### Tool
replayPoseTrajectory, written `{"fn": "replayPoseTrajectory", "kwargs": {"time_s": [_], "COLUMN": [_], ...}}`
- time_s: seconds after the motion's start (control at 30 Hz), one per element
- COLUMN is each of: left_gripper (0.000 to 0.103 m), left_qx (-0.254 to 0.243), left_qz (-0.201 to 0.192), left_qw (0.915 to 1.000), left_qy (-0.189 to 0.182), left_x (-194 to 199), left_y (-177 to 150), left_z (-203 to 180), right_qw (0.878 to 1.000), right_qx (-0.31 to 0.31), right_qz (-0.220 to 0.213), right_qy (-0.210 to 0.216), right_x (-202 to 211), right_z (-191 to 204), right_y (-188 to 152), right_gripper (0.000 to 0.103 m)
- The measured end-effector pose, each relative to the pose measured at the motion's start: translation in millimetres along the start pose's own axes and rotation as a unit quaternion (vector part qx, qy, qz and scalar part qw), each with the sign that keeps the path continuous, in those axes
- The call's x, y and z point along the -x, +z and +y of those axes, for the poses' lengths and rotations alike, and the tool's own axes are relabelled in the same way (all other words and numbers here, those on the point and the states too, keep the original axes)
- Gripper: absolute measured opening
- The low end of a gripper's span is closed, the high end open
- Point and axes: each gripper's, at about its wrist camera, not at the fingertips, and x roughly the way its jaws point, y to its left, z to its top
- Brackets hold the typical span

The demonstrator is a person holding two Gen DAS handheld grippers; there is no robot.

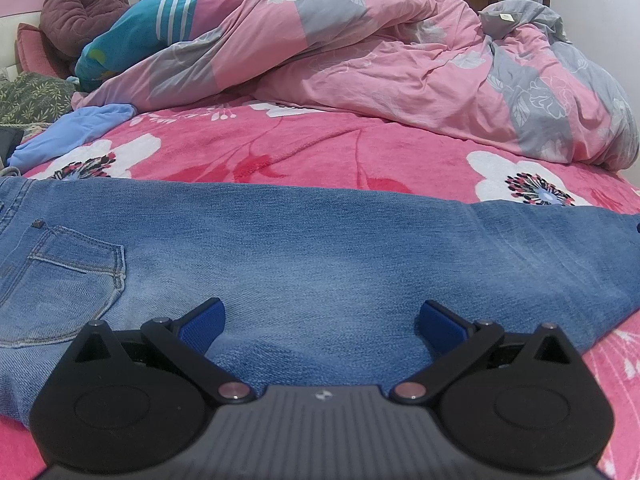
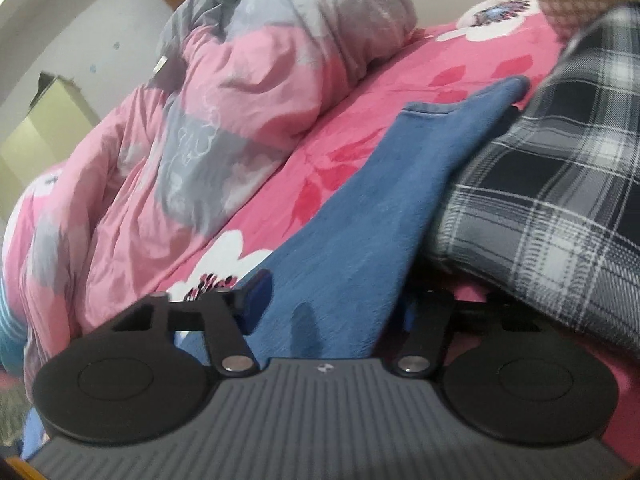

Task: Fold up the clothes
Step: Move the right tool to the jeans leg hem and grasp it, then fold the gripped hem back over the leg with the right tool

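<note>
A pair of blue jeans [image 1: 320, 240] lies flat across the pink flowered bed [image 1: 280, 152], with its back pocket [image 1: 60, 276] at the left. My left gripper [image 1: 322, 320] hovers just over the jeans near their front edge. It is open, and only denim shows between its blue pads [image 1: 204, 320]. In the right wrist view, the end of a jeans leg [image 2: 360, 220] runs between the fingers of my right gripper [image 2: 336, 300]. This gripper is rolled to one side, with its jaws partly apart. The left finger [image 2: 256, 292] shows at the cloth's edge, and the right one is mostly hidden.
A rumpled pink and grey quilt [image 1: 360, 60] is piled along the far side of the bed. A black-and-white plaid garment [image 2: 540, 200] lies right beside the jeans leg. A light blue garment [image 1: 72, 132] sits at the far left. A person in a padded jacket [image 1: 80, 12] sits at the headboard.
</note>
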Motion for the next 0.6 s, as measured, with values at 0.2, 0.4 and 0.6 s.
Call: {"fn": "replayPoseTrajectory", "kwargs": {"time_s": [0.2, 0.4, 0.6], "left_gripper": [0.103, 0.103, 0.103], "left_qx": [0.000, 0.000, 0.000], "left_qz": [0.000, 0.000, 0.000], "left_qw": [1.0000, 1.0000, 1.0000], "left_qy": [0.000, 0.000, 0.000], "left_x": [0.1, 0.1, -0.2], "left_y": [-0.1, -0.2, -0.7], "left_z": [0.3, 0.4, 0.6], "right_qw": [0.999, 0.998, 0.994], "right_qx": [-0.049, 0.008, 0.076], "right_qz": [-0.011, -0.055, -0.059], "right_qy": [-0.001, -0.004, 0.050], "right_x": [-2.6, 12.2, 31.9], "right_z": [-15.6, 9.3, 51.1], "right_y": [0.9, 0.8, 2.4], "right_gripper": [0.013, 0.007, 0.005]}}
